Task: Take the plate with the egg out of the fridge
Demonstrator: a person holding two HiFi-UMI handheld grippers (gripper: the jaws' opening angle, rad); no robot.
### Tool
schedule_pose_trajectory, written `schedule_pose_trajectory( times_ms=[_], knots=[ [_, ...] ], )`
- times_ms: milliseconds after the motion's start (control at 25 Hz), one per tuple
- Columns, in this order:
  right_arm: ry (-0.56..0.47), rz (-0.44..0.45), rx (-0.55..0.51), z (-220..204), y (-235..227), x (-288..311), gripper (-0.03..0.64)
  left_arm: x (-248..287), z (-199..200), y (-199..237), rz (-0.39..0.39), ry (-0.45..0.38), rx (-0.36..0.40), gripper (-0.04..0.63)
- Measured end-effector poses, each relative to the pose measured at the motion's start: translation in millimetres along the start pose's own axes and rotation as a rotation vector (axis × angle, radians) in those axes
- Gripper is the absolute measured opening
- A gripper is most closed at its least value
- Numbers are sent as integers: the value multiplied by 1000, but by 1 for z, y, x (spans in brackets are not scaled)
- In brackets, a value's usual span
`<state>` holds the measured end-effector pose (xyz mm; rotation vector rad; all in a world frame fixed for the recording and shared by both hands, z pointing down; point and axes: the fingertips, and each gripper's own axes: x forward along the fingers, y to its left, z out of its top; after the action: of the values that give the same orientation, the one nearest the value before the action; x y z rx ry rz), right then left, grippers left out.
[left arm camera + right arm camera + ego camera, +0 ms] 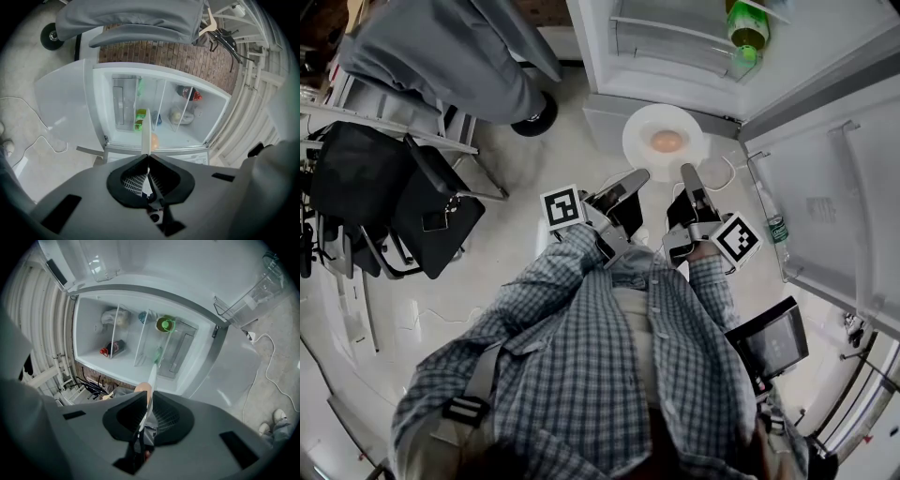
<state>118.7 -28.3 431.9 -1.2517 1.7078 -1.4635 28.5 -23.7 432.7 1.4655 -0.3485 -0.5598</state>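
A white plate (639, 127) with a brownish egg (667, 141) in its middle is held low before the open fridge (675, 56), clear of the shelves. My left gripper (637, 177) is shut on the plate's near left rim and my right gripper (687, 172) on its near right rim. The left gripper view catches the plate (146, 133) edge-on between the shut jaws of the left gripper (148, 157), with the egg (154, 140) just beside it. Edge-on too in the right gripper view, the plate (152, 373) and egg (144, 390) rise from the right gripper (146, 398).
A green bottle (748, 28) stands in the fridge, and a water bottle (778, 228) sits in the open door at the right. A person in grey (459, 47) stands at the upper left, near black bags on chairs (394, 197). A white cable (727, 173) lies on the floor.
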Motion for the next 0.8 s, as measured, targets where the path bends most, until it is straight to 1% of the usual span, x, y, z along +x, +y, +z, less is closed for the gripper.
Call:
schedule_pose_trajectory(
  times_ms=[440, 800],
  knots=[
    [5, -4, -23, 5, -1, 13, 41, 5, 12, 1, 1, -9, -3, 20],
    [20, -1, -11, 7, 0, 21, 41, 8, 16, 2, 3, -23, -11, 20]
  ],
)
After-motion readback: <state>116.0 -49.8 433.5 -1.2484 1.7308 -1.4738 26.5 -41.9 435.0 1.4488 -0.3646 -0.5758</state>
